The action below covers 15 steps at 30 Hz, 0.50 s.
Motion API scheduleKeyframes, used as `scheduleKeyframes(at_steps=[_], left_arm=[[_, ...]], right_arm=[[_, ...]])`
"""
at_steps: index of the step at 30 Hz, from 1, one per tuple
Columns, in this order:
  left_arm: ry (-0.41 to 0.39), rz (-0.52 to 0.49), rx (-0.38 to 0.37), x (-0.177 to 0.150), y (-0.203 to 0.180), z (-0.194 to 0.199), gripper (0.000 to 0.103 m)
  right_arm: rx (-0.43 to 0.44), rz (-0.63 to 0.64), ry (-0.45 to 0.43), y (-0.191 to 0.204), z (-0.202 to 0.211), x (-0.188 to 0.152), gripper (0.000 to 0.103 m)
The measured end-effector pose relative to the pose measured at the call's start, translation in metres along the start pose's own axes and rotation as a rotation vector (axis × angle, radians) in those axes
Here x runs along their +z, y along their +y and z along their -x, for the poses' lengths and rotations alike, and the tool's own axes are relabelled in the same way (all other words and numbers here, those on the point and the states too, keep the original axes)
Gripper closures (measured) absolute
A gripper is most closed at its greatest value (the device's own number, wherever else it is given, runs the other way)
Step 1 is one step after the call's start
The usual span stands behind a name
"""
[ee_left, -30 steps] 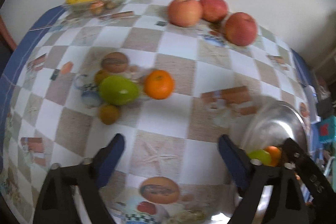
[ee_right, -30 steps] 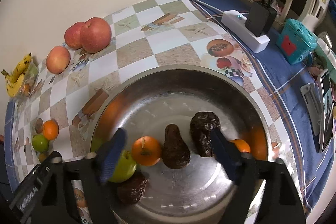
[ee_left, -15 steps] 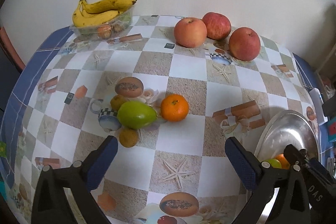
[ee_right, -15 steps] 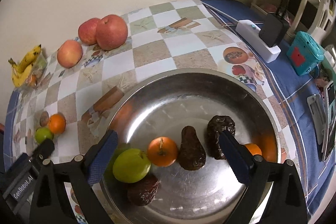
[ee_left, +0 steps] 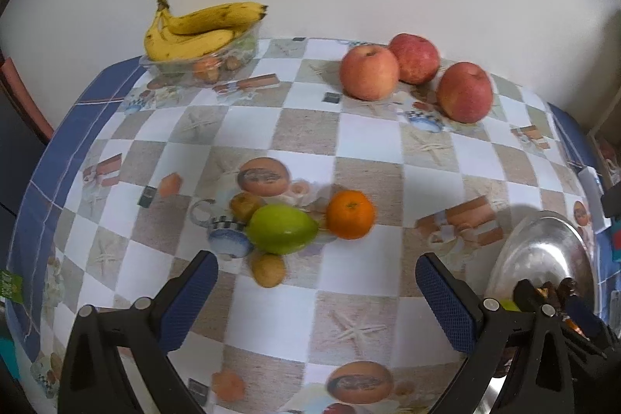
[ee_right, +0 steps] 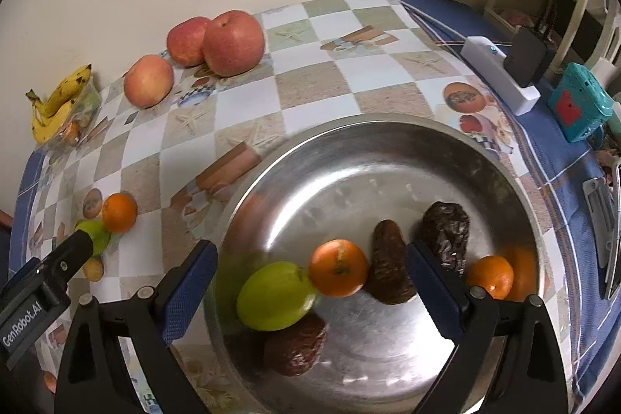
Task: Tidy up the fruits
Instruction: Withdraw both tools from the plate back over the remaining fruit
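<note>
**Right wrist view: tongs wide over bowl**

Right tongs (ee_right: 310,282) spread wide, nothing between them, above the steel bowl (ee_right: 349,150). In the bowl: green fruit (ee_right: 273,295) touching an orange (ee_right: 338,267), three dark wrinkled fruits (ee_right: 390,264), a second orange (ee_right: 490,276) at the right wall. Left tongs (ee_right: 46,278) enter lower left, near a loose orange (ee_right: 119,212) on the tabletop (ee_right: 310,84). Three apples (ee_right: 233,42) and bananas (ee_right: 58,103) by the wall. Power strip (ee_right: 500,74) far right.

Bananas (ee_left: 202,30) left of apples (ee_left: 415,72)
</note>
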<state>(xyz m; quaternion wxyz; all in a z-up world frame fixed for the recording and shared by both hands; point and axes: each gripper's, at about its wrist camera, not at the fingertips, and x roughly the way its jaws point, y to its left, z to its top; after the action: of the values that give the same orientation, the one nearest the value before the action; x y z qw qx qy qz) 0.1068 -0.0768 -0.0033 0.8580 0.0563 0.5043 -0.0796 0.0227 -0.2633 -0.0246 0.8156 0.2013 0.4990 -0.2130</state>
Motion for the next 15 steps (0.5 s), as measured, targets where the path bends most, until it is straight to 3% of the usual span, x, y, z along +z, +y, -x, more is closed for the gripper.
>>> scheduleKeyframes(at_steps=[8,15], left_arm=[[-0.015,0.047,0.061,0.006,0.053,-0.006,0.0],[-0.068,0.226,0.063,0.008,0.115,0.0,0.0]], right_arm=[[0.058,0.043,-0.009,0.023,0.002,-0.001,0.006],[0.124,0.158,-0.023,0.074,0.006,-0.004,0.006]])
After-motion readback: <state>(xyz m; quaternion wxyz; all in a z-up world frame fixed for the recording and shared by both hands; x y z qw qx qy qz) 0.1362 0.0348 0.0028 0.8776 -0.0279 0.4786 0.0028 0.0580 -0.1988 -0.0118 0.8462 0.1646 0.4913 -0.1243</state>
